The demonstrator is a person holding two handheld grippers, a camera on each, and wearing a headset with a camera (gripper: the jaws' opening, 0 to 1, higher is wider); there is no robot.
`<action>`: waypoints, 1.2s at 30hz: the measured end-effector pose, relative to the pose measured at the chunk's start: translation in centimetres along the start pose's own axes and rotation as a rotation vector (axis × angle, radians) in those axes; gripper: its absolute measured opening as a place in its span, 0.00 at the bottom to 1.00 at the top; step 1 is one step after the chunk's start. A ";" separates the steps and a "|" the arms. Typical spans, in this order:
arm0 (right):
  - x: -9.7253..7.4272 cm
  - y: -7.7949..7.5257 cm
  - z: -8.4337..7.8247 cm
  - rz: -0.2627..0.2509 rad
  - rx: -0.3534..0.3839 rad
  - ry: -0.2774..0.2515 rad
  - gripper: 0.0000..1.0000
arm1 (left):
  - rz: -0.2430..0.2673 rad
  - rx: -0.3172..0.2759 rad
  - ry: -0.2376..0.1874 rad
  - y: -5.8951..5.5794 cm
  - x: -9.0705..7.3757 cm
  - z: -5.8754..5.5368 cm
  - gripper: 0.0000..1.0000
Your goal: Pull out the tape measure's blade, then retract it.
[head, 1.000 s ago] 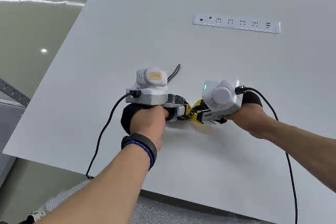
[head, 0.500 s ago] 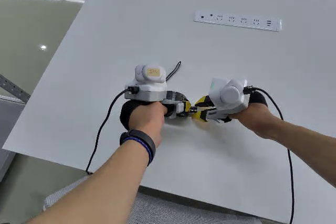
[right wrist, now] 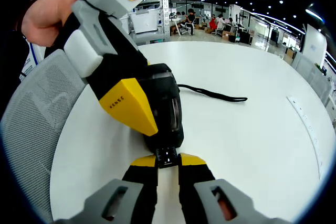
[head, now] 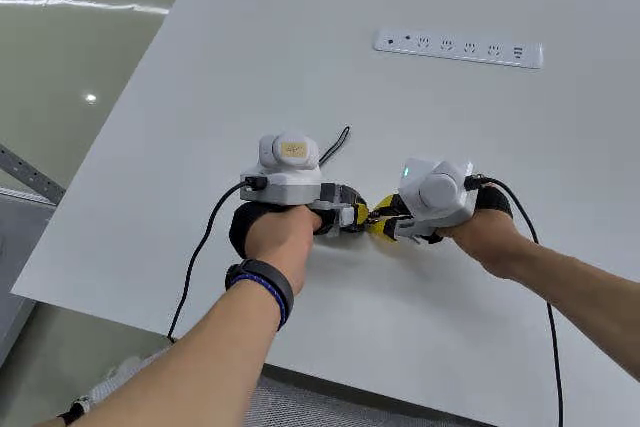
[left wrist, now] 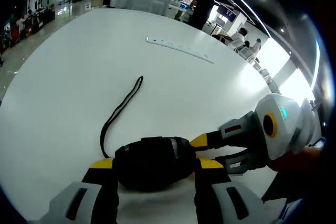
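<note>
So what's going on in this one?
A person at a white workbench is working a tape measure with two handheld grippers. The left gripper clamps the black case from both sides. The right gripper pinches the blade's end hook right at the case mouth. Hardly any blade is out, so this is either the very start of the pull or the blade fully retracted. The case's wrist strap trails across the table.
</note>
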State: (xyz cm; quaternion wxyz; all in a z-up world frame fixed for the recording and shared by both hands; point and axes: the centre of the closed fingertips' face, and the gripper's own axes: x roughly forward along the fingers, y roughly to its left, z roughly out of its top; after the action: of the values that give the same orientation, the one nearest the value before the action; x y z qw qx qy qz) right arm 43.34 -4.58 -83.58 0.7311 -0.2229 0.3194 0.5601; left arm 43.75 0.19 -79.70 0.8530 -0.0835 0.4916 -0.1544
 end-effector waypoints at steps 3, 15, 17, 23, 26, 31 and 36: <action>0.1 0.0 0.1 0.002 -0.003 0.007 0.13 | -0.001 -0.003 0.001 0.0 0.2 0.2 0.55; 0.4 0.1 0.5 0.028 -0.045 0.041 0.13 | -0.006 0.018 0.006 0.3 0.2 0.3 0.54; 0.4 0.2 0.5 0.030 -0.047 0.043 0.13 | -0.005 0.020 0.006 0.4 0.2 0.3 0.54; 0.7 0.2 0.8 0.037 -0.053 0.042 0.13 | -0.003 0.018 0.005 0.8 0.0 0.3 0.54; 0.9 0.3 1.1 0.046 -0.065 0.048 0.13 | -0.003 0.018 0.004 1.1 -0.1 0.3 0.54; 0.7 0.3 1.1 0.054 -0.080 0.058 0.13 | 0.009 0.078 0.025 1.1 0.0 0.1 0.52; 0.8 0.2 0.9 0.043 -0.062 0.047 0.14 | 0.004 0.054 0.019 1.1 0.1 0.1 0.53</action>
State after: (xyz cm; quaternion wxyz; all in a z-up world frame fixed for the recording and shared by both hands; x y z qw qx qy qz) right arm 43.48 -3.35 -83.49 0.7041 -0.2516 0.3234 0.5800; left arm 44.05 1.20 -80.04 0.8504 -0.0580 0.4956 -0.1670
